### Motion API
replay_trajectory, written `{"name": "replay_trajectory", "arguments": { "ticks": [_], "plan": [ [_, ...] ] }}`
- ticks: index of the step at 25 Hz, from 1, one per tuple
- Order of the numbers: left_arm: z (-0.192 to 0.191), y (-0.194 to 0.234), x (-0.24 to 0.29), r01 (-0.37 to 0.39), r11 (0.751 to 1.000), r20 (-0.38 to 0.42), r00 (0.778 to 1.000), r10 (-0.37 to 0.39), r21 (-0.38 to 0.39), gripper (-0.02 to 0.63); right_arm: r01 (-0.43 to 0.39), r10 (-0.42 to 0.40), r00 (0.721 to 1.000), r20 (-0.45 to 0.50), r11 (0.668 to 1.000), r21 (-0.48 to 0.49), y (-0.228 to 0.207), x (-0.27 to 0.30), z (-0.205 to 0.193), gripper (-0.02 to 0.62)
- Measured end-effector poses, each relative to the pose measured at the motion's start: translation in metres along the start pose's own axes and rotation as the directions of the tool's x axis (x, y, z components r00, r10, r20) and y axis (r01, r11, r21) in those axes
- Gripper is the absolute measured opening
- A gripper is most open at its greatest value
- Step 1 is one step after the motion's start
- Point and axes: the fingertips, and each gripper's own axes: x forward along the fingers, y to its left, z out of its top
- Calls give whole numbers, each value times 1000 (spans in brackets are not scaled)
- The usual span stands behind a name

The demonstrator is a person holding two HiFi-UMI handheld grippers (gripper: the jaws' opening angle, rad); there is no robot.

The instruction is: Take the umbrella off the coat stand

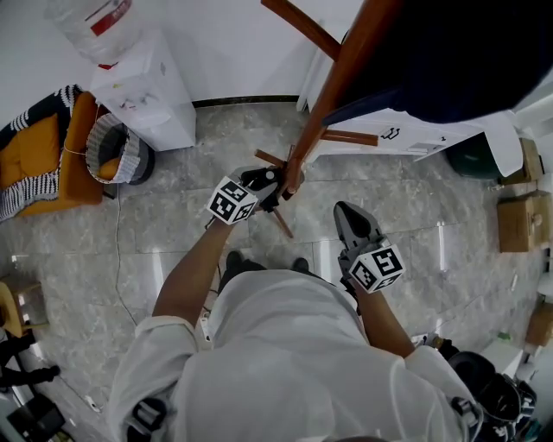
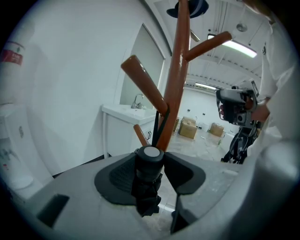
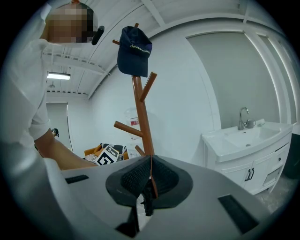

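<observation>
While the right hand-held gripper waits well apart, pressed together and empty, the left hand-held gripper pinches the black folded umbrella, upright just beside the reddish-brown wooden coat stand, its thin strap running up to a peg.

No word or number can be read for certain. The dark blue cap atop the coat stand bears one line of pale lettering across its front, too small to make out. The water bottle on the white dispenser wears a red label with white print, blurred past reading; a corner of that red label shows in the left gripper view too. The left marker cube and the right marker cube carry black-and-white square code patterns, no letters
</observation>
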Motion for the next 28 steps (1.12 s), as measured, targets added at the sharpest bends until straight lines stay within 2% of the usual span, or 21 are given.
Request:
{"name": "replay_trajectory", "arguments": {
  "ticks": [5,18,28],
  "plan": [
    [11,-3,-17,-7,1000,1,1000,7,17,193,-13,13,1000,0,1000,5,3,4,-1,17],
    [70,-4,-69,-54,998,158,986,51,15,187,-41,41,999,6,999,13,7,14,-1,17],
    [92,-3,-94,-77,996,187,980,70,34,187,-64,64,998,13,998,18,10,20,1,17]
  ]
}}
